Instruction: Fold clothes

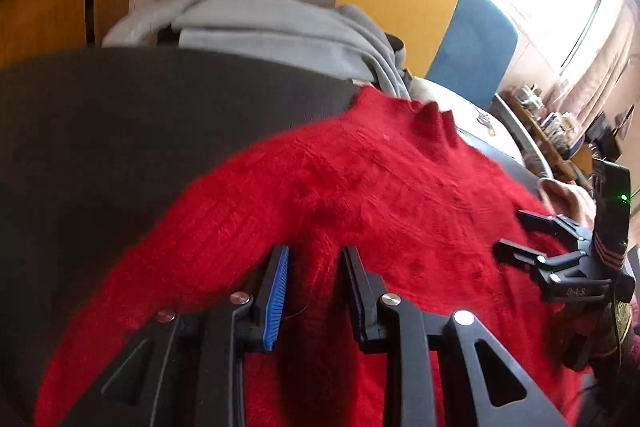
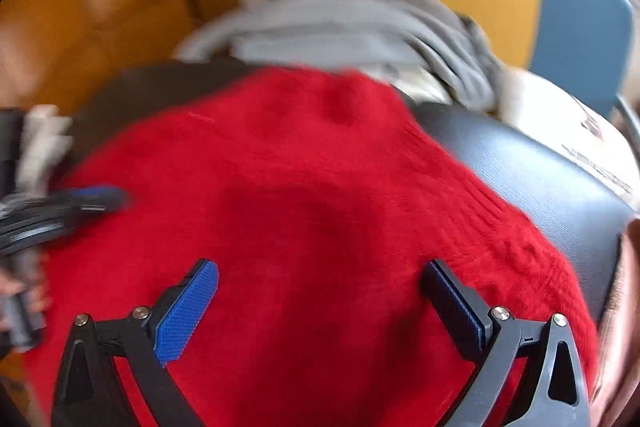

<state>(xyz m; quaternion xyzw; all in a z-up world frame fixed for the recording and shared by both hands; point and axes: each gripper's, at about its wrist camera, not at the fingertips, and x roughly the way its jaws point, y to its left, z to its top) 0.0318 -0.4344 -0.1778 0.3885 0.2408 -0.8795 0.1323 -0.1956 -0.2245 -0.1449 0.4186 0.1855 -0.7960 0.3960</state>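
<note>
Left wrist view is showing the red sweater lying spread on a dark worktop, directly under and ahead of the left gripper. Its jaws are standing partly apart, nothing pinched; fuzzy knit is showing in the gap, but the pads are not pressing on it. 1 sleeve is trailing down and to the left of this gripper, and the collar is sitting further ahead, to the right.

Right gripper is hanging wide open over the sweater body, empty, with the hem or side edge running off to its right.

Handling guess: soft, light, fluffy knit, floppy with no stiffness, probably bunching and stretching if dragged. Best hold is likely at the shoulder seam or the sleeve cuff, pinching a ridge of cloth, since flat fabric is giving the pads little to bite.

Gray folded clothes are sitting well beyond both grippers, at the far edge.

Hard to read: right wrist view is heavily motion-blurred, so the knit texture and the left gripper at its left edge are smeared. Sweater's lower part is cut off beneath both grippers, the other sleeve is not clearly visible, and the window glare is washing out the top right corner.
</note>
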